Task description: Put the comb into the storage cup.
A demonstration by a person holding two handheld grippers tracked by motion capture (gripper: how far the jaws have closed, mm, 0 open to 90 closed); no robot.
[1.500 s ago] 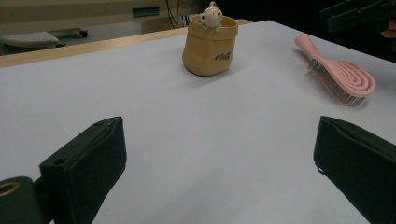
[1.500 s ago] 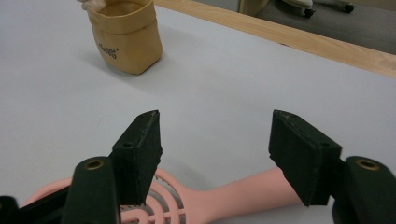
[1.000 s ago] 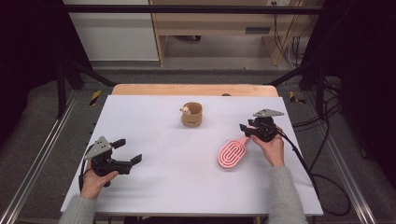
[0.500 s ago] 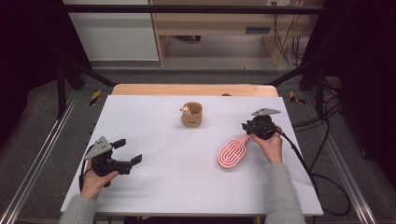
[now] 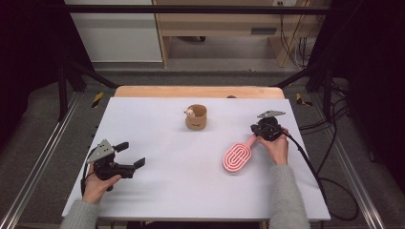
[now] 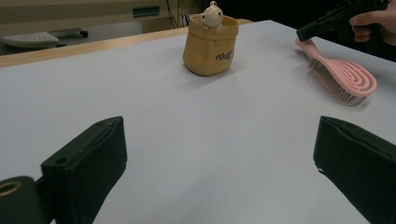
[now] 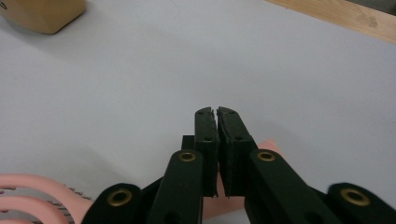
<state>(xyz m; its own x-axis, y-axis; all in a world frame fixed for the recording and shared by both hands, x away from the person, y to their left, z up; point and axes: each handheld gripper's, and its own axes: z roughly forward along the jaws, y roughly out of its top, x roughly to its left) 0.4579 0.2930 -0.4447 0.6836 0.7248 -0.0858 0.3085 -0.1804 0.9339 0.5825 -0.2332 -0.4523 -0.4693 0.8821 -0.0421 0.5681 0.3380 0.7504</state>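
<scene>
The white worktop (image 5: 191, 191) carries a tan pot with a little figure (image 5: 196, 117) toward the far middle and a pink hairbrush (image 5: 237, 156) on the right side, head nearer the person, handle pointing away. The right tongs (image 5: 258, 133) have just been closing and now pinch the handle's tip; in the right gripper view the jaws look almost fully together with pink showing beneath them. The left tongs (image 5: 131, 155) sit wide open with nothing in them, near the front left. With so shallow a bite at the very end, I'd lift slowly, since the heavy head could swing or slip.
</scene>
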